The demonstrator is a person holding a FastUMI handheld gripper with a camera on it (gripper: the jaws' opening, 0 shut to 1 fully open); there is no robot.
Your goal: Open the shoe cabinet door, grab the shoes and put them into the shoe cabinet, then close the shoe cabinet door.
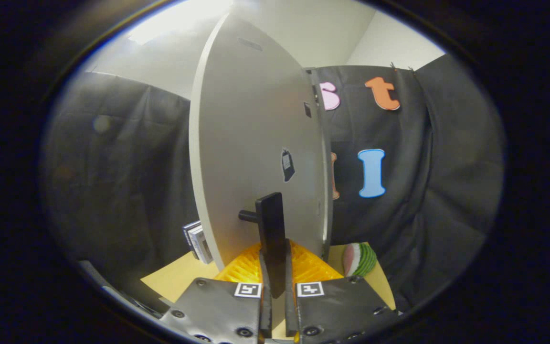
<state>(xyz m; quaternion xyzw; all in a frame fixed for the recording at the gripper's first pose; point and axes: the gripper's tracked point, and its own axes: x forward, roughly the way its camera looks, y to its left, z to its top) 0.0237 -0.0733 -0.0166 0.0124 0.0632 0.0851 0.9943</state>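
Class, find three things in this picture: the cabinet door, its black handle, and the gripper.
cabinet door (251, 143), gripper view, on its pale flat panel.
black handle (271, 224), gripper view, on the upright bar between the fingers.
gripper (278, 282), gripper view, midway between its fingertips, shut on the handle.

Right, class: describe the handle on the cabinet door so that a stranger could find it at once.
Start at the tall pale grey cabinet door standing edge-on above the orange ribbed plastic tray. Low on its face is a flat black upright bar handle on a short peg, gripped between the gripper fingers; the door's only protruding part.
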